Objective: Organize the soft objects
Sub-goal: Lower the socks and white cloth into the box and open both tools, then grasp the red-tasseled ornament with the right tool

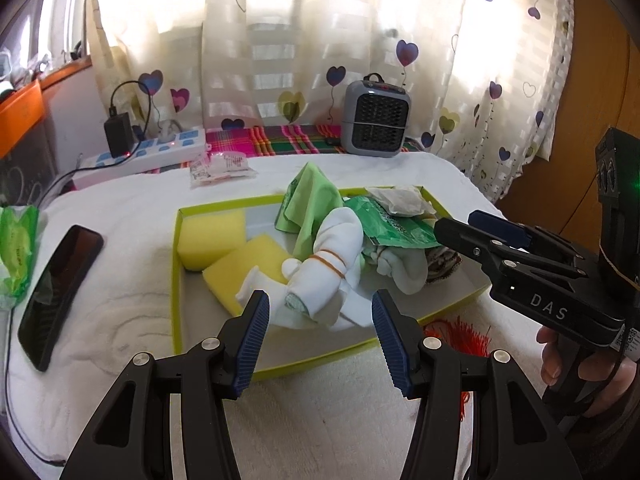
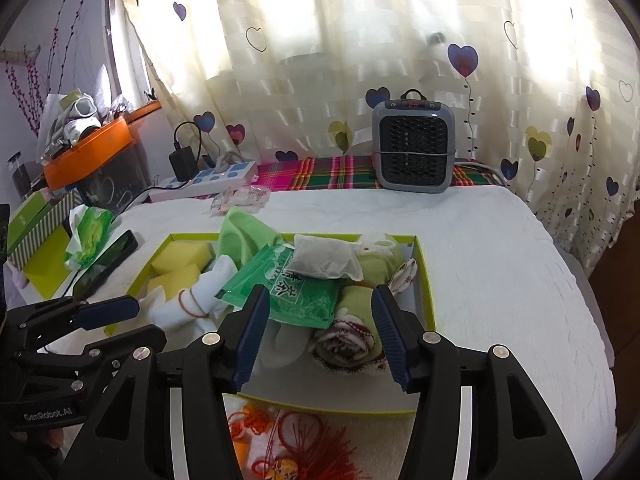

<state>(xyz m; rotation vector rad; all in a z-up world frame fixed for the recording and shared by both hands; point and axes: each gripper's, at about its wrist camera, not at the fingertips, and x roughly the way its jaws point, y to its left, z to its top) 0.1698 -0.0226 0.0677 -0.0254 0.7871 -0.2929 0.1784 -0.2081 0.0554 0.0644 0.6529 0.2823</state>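
A shallow lime-edged box (image 1: 176, 264) (image 2: 425, 280) sits on the white bed cover. It holds two yellow sponges (image 1: 212, 236) (image 2: 176, 268), a white sock bundle bound with a rubber band (image 1: 324, 268) (image 2: 192, 304), a green cloth (image 1: 316, 196) (image 2: 244, 240), a green packet (image 1: 384, 228) (image 2: 296, 292), a white sachet (image 1: 400, 200) (image 2: 324, 260) and a rolled green towel (image 2: 348, 340). My left gripper (image 1: 320, 336) is open and empty above the box's near edge, in front of the socks. My right gripper (image 2: 318, 334) is open and empty over the rolled towel; it shows in the left wrist view (image 1: 460, 228).
A black phone (image 1: 60, 292) (image 2: 108, 264) and a green tissue pack (image 1: 16, 248) (image 2: 88, 236) lie left of the box. A grey heater (image 1: 376, 120) (image 2: 414, 148) and a power strip (image 1: 148, 152) stand at the back. A red tassel knot (image 2: 288, 448) lies by the near edge.
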